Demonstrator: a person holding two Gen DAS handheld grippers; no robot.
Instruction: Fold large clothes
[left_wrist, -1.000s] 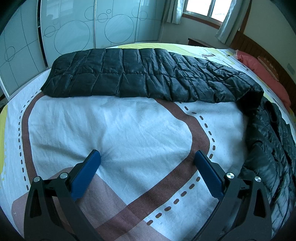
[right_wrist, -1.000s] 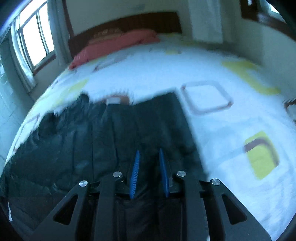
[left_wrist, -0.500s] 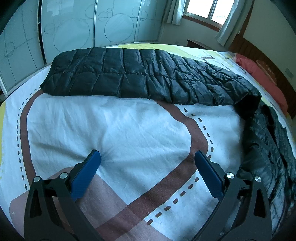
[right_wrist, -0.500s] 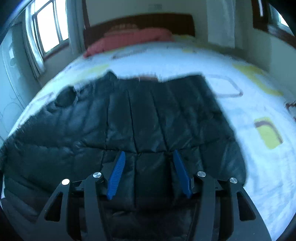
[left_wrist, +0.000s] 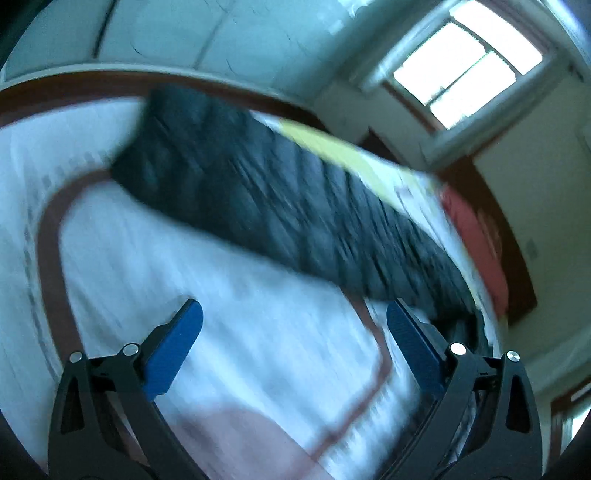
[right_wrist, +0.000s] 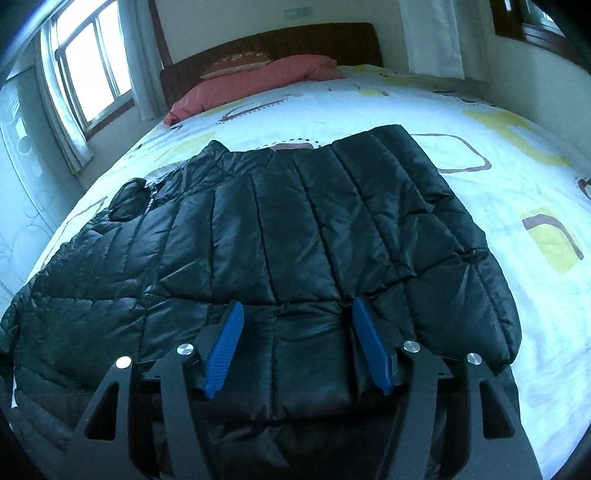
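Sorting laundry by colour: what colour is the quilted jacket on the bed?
Black, glossy; the jacket shows best in the right wrist view.

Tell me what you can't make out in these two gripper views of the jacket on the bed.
- Left wrist view: motion blur smears the black jacket and bedsheet; quilting and print unreadable.
- Right wrist view: the jacket's near edge is hidden behind the right gripper.
- Right wrist view: the jacket's left end is cut off by the picture's edge.

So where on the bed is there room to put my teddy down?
Bare sheet lies to the right of the black puffer jacket, out to the bed's edge, and beyond its far hem up to the pink pillow. The bed's left side is crowded: the jacket spreads nearly to that edge.
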